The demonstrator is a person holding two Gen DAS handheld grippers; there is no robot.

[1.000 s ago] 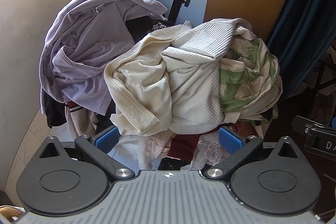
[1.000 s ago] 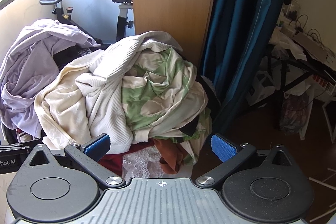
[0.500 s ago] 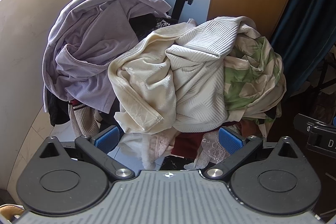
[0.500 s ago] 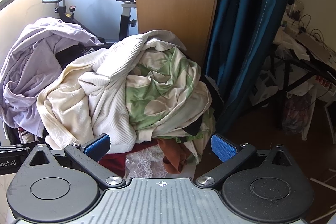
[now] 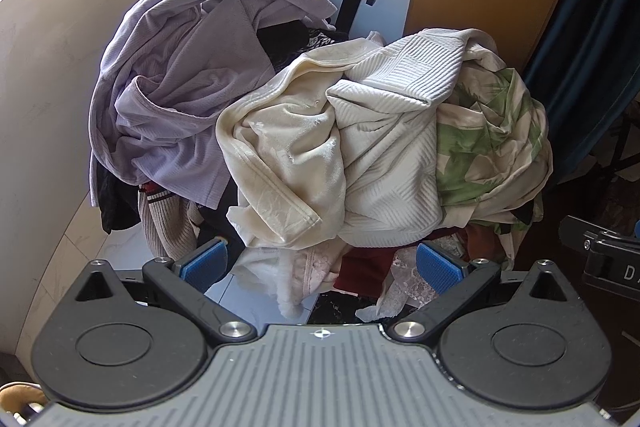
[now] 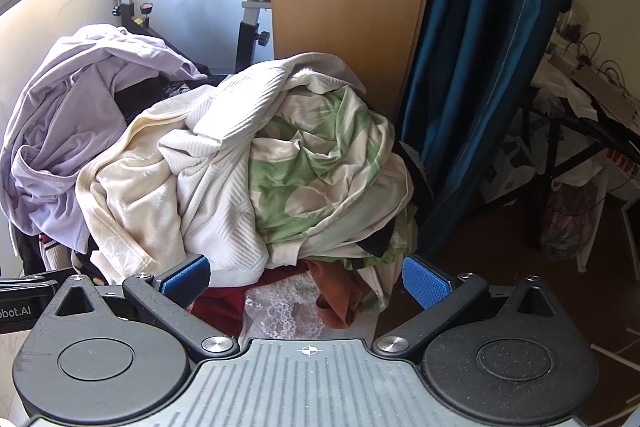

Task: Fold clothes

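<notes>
Pale tiled floor carrying a heap of unfolded laundry

The tiled floor [image 5: 120, 247] shows as light marbled squares at lower left, with one dark tile [image 5: 332, 307] just below the heap. On it sits the clothes pile [image 5: 380, 155], its foot made of a white lace piece [image 6: 280, 307], a dark red garment [image 6: 224, 303] and a rust-orange cloth [image 6: 336, 295]; whether a basket or stand hides beneath cannot be told. An exercise bike [image 6: 248, 27] stands behind, against the wall. To the right the floor turns dark brown [image 6: 500, 307].
</notes>
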